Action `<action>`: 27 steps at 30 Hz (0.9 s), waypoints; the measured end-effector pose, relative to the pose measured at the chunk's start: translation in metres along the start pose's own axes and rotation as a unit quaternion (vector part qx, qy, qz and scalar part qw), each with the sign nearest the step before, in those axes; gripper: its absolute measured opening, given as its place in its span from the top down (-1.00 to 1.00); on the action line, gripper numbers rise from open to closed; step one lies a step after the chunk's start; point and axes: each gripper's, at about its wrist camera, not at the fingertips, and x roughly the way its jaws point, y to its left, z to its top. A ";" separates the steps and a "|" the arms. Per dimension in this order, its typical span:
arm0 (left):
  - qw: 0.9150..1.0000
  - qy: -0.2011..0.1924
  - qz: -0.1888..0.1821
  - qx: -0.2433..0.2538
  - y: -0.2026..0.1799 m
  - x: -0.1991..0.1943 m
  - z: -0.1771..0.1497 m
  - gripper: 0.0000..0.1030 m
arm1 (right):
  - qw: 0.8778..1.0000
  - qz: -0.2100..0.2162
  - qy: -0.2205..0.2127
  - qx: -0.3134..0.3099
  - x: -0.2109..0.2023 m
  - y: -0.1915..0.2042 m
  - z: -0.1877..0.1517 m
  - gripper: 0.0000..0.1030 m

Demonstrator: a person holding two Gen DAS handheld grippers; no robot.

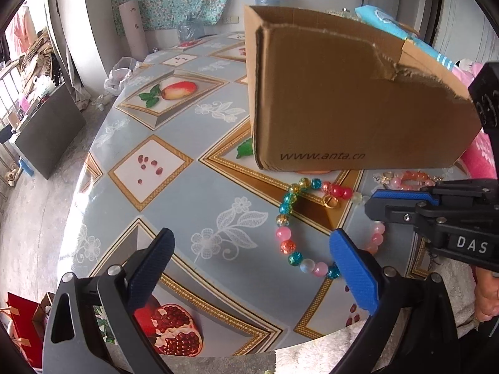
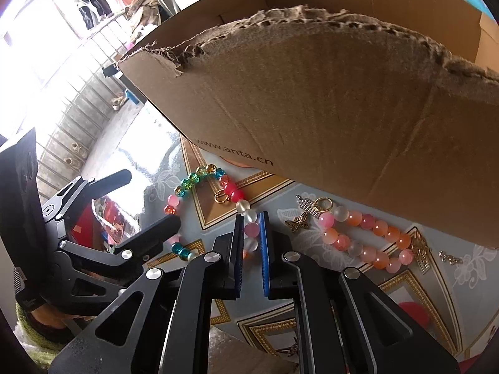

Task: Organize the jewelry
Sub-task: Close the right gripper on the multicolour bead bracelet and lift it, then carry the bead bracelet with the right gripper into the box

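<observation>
the step in hand looks like the pick-up of the multicolour bead bracelet [image 2: 199, 184], which lies in a loop on the table [image 1: 174, 124] just near of the cardboard box [image 1: 343, 99]. the right gripper [image 2: 252, 218] has its fingers drawn close together with a pink and a frosted bead of that loop sitting between them; the pads seem to press on the beads, so i judge it clamped on the strand. the left gripper [image 1: 249, 243] hangs with its fingers wide apart and nothing between them, its right finger over the near side of the loop.

a second bracelet of pink and orange beads [image 2: 368, 240] lies to the right, with a butterfly charm [image 2: 297, 222] and small gold pieces beside it.

next move, as i read it: lift the strand clear and carry it over the torn near wall of the box, which stands tall and close ahead. the lift needs height before going far. open table lies to the left; the table's near edge is close below both grippers.
</observation>
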 end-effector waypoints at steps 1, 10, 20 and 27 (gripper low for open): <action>1.000 -0.006 -0.007 -0.004 0.001 -0.003 0.001 -0.79 | 1.000 0.003 -0.001 0.002 0.000 -0.002 0.000 0.85; 1.000 -0.002 -0.023 0.018 -0.010 0.006 0.011 0.05 | 1.000 0.019 -0.002 0.012 -0.005 -0.015 -0.001 0.85; 0.999 0.015 -0.020 0.048 -0.025 0.019 0.014 0.82 | 0.999 0.043 -0.004 0.031 -0.008 -0.035 0.003 0.85; 0.999 -0.006 -0.033 0.039 -0.025 -0.004 0.019 0.83 | 0.997 0.066 -0.015 0.044 -0.024 -0.051 0.001 0.85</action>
